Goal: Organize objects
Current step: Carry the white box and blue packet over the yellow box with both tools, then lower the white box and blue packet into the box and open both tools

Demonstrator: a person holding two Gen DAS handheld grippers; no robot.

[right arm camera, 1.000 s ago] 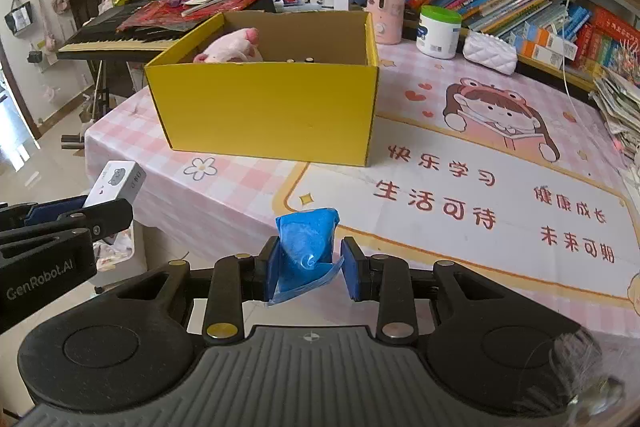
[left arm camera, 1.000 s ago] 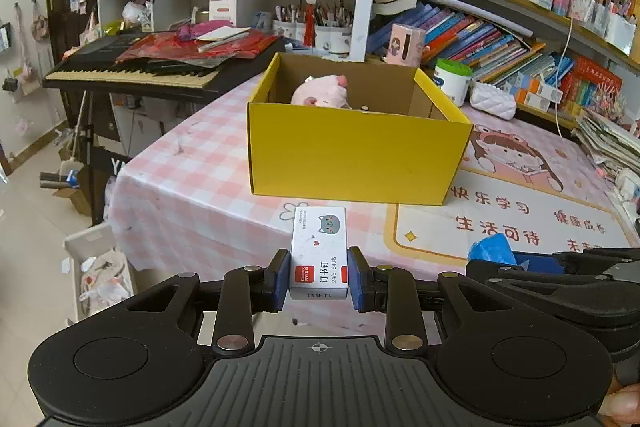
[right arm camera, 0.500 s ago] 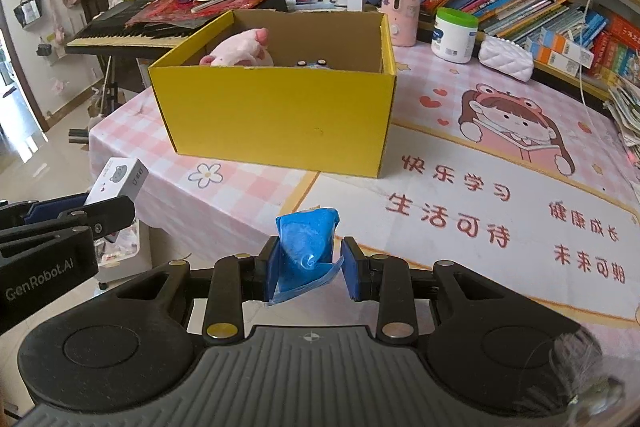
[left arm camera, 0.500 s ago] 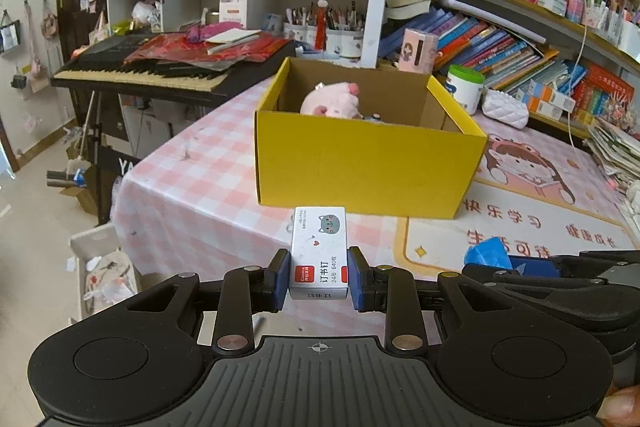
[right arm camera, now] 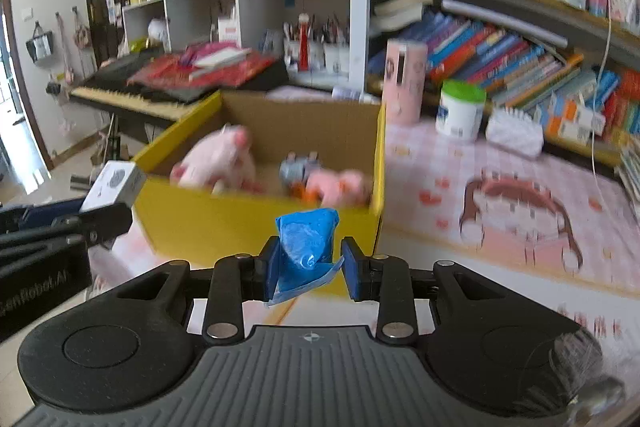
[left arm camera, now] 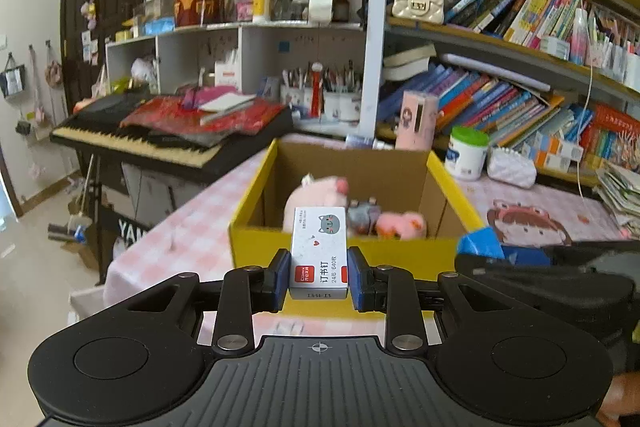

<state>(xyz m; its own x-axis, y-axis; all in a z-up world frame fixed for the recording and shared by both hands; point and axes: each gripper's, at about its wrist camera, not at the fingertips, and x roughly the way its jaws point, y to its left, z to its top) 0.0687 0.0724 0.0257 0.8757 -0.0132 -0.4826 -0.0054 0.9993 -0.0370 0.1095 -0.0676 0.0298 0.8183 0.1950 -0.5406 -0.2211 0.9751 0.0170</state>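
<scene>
My left gripper (left arm camera: 319, 281) is shut on a small white staple box (left arm camera: 319, 251) with a cat face, held just before the near wall of the open yellow cardboard box (left arm camera: 256, 247). My right gripper (right arm camera: 307, 273) is shut on a blue plastic packet (right arm camera: 306, 247), near the yellow box's (right arm camera: 224, 227) front right corner. Inside the box lie a pink plush pig (right arm camera: 220, 159), a small grey toy (right arm camera: 296, 169) and a pink toy (right arm camera: 340, 185). The left gripper with the staple box (right arm camera: 114, 183) shows at the left of the right wrist view.
The box stands on a pink checked tablecloth (left arm camera: 192, 227) with a cartoon mat (right arm camera: 520, 195). A pink cylinder (right arm camera: 404, 79), a green-lidded jar (right arm camera: 460, 109) and a white pouch (right arm camera: 514, 135) stand behind. Bookshelves (left arm camera: 520, 95) are at right, a keyboard piano (left arm camera: 160, 139) at left.
Both grippers have risen and moved closer to the yellow box, so its inside and the toys now show. Both keep hold of their objects.
</scene>
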